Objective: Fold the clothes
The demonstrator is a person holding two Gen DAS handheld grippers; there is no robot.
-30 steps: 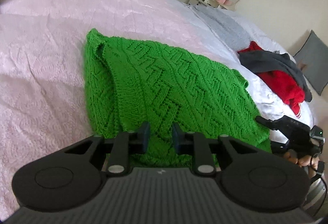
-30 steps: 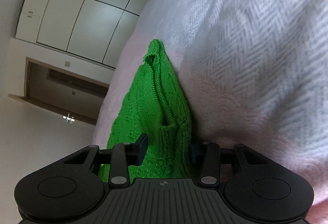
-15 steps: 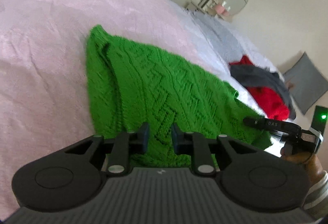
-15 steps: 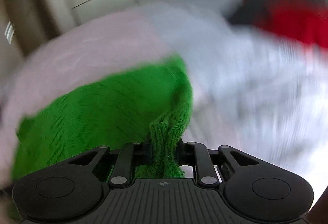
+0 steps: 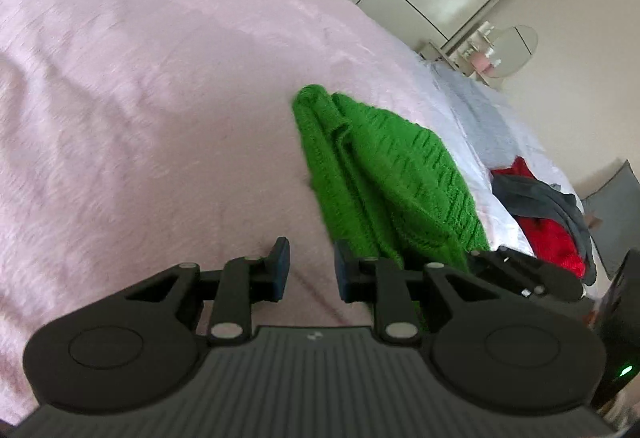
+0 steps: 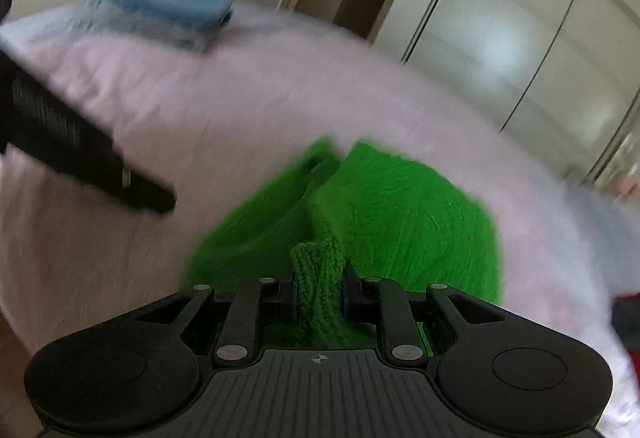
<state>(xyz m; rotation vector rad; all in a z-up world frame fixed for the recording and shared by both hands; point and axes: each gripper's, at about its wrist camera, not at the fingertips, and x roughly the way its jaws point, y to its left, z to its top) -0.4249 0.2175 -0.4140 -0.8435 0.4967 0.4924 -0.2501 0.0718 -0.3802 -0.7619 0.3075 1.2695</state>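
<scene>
Right gripper (image 6: 319,294) clamped on a ribbed fold of the chunky green knit sweater (image 6: 400,213) — left gripper (image 5: 310,274) parted, empty over fuzzy pink bedspread (image 5: 140,117).

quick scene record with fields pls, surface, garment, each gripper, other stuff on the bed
surface: pink bedspread
garment: green knit sweater, partly folded over itself
right gripper: jaws shut on a bunched sweater edge
left gripper: jaws slightly apart, nothing between them, over bare bedspread beside the sweater
other: red and grey clothes pile; folded blue and grey stack
</scene>
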